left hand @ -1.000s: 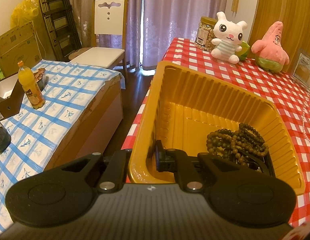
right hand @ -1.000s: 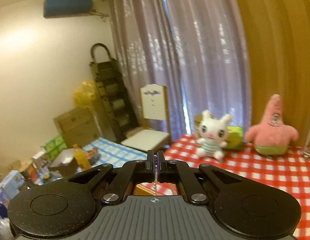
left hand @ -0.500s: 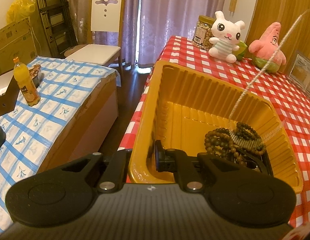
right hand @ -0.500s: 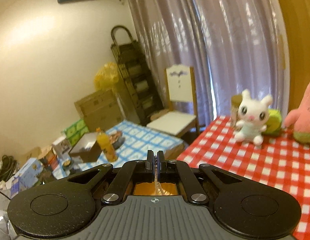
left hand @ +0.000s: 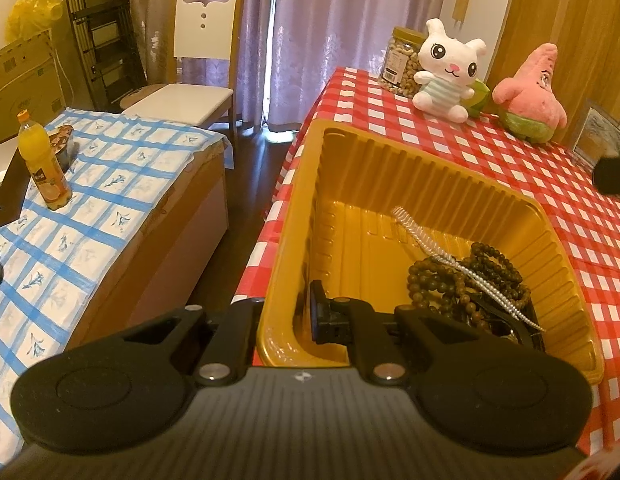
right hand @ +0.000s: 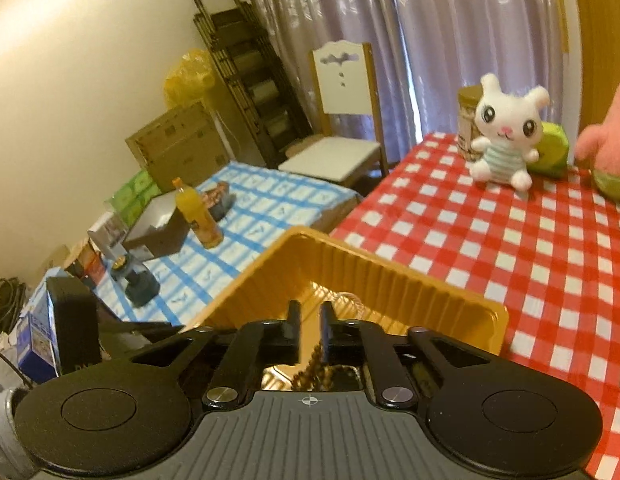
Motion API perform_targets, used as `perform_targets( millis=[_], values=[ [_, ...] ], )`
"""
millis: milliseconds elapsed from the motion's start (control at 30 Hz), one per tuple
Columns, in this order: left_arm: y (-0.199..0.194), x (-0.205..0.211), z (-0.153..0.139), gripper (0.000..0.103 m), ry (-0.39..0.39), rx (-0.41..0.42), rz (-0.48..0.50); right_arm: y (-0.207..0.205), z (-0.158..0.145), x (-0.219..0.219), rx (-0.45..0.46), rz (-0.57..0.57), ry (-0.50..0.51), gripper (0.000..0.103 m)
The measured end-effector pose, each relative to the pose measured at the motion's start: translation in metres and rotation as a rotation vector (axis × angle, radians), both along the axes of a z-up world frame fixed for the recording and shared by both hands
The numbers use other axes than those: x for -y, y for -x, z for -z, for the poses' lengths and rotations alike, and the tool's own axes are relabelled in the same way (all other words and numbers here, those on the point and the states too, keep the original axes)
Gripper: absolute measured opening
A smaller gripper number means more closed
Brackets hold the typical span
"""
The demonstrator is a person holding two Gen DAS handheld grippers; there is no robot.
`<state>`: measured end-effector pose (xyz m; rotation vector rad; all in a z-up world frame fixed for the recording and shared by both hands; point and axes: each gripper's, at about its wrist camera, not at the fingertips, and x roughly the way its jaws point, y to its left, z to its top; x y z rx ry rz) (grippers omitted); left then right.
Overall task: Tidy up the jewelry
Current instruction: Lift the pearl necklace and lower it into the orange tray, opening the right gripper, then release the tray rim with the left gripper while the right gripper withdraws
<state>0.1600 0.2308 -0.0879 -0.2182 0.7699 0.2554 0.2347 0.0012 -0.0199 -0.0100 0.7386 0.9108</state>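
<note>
Over the tray (left hand: 410, 168) our right gripper (right hand: 310, 320) has just been opening, nothing between its jaws — the chain (left hand: 462, 268) lies across the beads (left hand: 470, 280). Left gripper (left hand: 286, 320) clamps the tray's wall; letting go early could shift it toward the surface's (left hand: 550, 200) edge, and the chain may tangle.

- A tray (left hand: 390, 168) sits at the table's (left hand: 550, 200) near-left edge.
- In the tray's 4 o'clock corner lie beaded bracelets (left hand: 462, 284) — a chain (left hand: 442, 256) drapes over them.
- At 1 o'clock behind the tray: a jar (left hand: 400, 60), a rabbit toy (left hand: 450, 72), a star toy (left hand: 530, 96).
- At 9 o'clock, on a lower table (left hand: 110, 184) — a bottle (left hand: 44, 164).
- Behind it, a chair (left hand: 190, 80).
</note>
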Motion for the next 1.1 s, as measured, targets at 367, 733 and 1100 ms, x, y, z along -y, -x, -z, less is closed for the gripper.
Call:
perform_targets(
  millis=[367, 733, 1100],
  values=[
    [-0.002, -0.001, 0.000, 0.008, 0.001, 0.002, 0.004, -0.002, 0.019, 0.006, -0.049, 0.082, 0.075, 0.055],
    [-0.009, 0.000, 0.001, 0.008, -0.002, -0.001, 0.013, 0.003, 0.047, 0.018, -0.107, 0.184, 0.176, 0.064],
    [-0.013, -0.015, 0.016, 0.009, 0.043, 0.003, 0.027, 0.008, 0.045, 0.016, -0.111, 0.251, 0.183, 0.065]
  ],
)
